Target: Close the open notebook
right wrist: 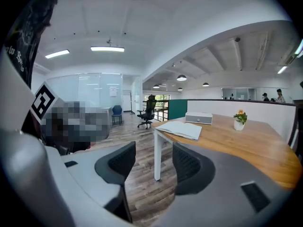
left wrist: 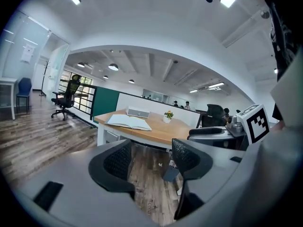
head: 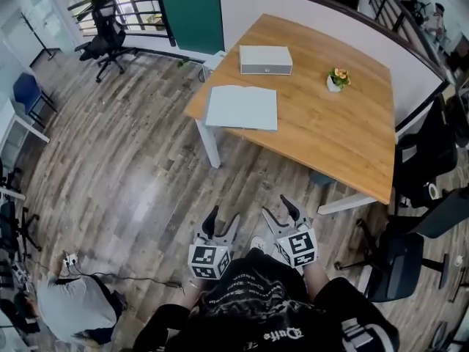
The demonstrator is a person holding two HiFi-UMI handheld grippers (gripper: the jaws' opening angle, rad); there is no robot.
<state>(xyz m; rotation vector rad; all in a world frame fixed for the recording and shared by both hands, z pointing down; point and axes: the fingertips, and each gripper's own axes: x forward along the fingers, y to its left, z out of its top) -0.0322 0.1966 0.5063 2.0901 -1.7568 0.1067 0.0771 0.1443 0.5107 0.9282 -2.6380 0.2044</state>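
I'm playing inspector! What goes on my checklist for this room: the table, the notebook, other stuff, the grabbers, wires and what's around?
Surface: wooden table on white legs.
Job's things: notebook lies open near the table's corner.
Clutter: grey box behind the notebook; small flower pot further along.
Grippers: left gripper and right gripper both open, nothing between the fingers, over the floor, short of the table.
Cables: one cable on the floor by a crouching person.
Surroundings: plank floor, office chair, green panel.

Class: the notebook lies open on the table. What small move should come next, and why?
Probably carry both grippers forward toward the table: the open notebook lies near its corner, well beyond the left gripper and right gripper, both open and empty.
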